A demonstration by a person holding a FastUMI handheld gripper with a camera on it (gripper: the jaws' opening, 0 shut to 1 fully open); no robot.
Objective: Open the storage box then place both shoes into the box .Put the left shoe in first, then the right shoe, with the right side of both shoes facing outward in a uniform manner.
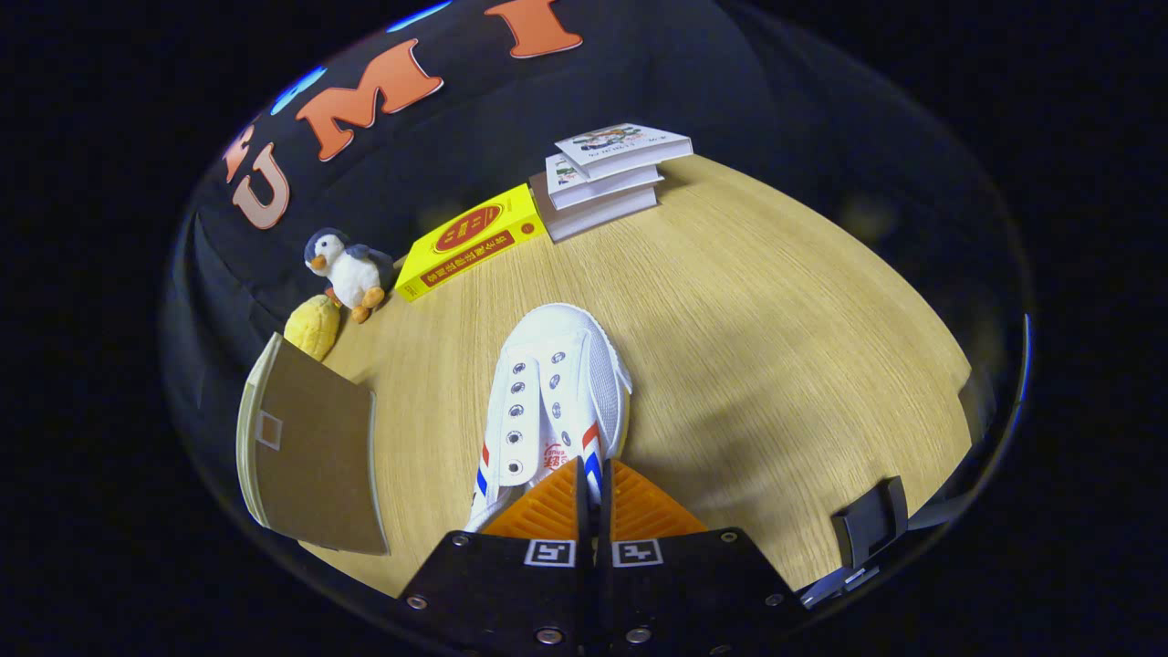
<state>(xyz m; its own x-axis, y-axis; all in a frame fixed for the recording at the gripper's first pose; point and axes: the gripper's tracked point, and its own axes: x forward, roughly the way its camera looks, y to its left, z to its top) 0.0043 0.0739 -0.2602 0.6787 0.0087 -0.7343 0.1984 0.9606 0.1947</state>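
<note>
A white canvas shoe [557,392] with red and blue side stripes and no laces hangs above the wooden table [776,347], toe pointing away from me. My gripper [593,484] is shut on the shoe's collar, with the fingers nearly touching and a thin edge of the shoe pinched between them. The shoe's heel end is hidden behind the fingers. To the left of the shoe lies the brown storage box [310,447], seen at a slant from above, with a small pale square on its brown panel.
A plush penguin [351,269] and a yellow plush [312,326] sit beyond the box. A yellow book [470,242] and a stack of pale books [607,173] lie at the table's far edge. A dark clamp-like part [871,525] shows at the near right.
</note>
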